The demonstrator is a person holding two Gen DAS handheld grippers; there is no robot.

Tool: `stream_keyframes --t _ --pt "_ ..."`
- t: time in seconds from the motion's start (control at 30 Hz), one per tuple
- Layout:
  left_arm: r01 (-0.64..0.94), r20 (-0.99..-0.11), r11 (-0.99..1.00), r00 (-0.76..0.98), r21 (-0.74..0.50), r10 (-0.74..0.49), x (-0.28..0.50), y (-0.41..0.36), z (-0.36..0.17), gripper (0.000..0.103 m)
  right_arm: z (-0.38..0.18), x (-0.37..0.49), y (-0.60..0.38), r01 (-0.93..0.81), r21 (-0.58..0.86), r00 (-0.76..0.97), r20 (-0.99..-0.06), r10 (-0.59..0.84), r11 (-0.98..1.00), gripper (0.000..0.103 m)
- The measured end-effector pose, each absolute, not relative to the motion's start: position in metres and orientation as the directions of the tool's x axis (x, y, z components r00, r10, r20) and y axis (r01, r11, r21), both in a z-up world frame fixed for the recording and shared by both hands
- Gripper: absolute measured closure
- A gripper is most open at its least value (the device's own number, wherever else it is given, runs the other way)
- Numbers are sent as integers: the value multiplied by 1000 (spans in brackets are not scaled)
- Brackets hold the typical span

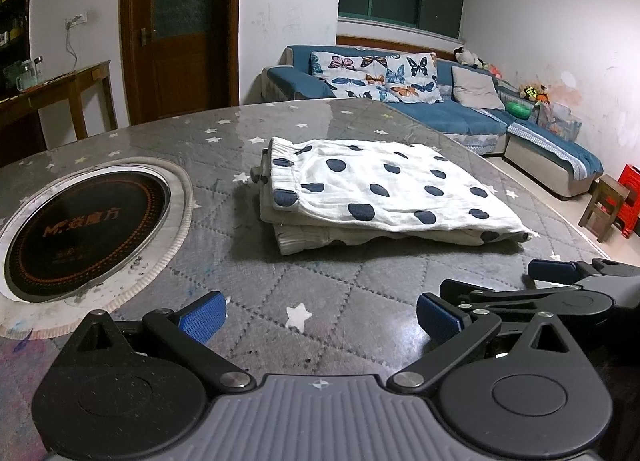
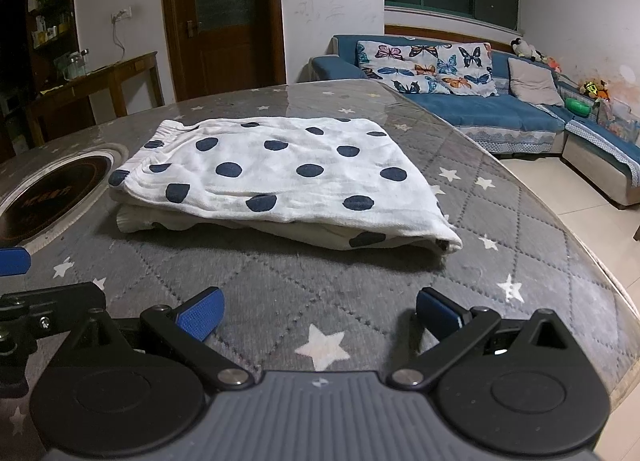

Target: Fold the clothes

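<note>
Both grippers, left gripper [image 1: 320, 311] and right gripper [image 2: 320, 311], gape empty; folded garment [image 2: 276, 181] lies beyond, near table edge [image 2: 592, 245].

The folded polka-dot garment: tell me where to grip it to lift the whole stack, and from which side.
Judging by its pose, take the folded polka-dot garment at its thick near edge, coming in low from the side facing the grippers. The layers lie stacked and exposed there, so open fingers could slide under the bottom layer and close over the top one.
</note>
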State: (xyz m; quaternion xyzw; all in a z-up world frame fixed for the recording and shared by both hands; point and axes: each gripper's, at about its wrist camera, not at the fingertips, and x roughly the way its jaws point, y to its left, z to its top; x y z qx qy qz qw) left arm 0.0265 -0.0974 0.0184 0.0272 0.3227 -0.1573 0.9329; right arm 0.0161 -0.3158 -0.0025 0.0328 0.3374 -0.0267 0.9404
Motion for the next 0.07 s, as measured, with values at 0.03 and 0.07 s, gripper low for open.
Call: stream_keyframes --t 0.03,0.07 --pt "312 -611 949 742 -50 -276 27 -97 18 0 -2 17 -316 74 46 771 -636 -28 996 0" --pt "313 -611 949 742 -49 -276 27 -97 19 0 -2 17 -317 74 46 771 -636 -27 996 0"
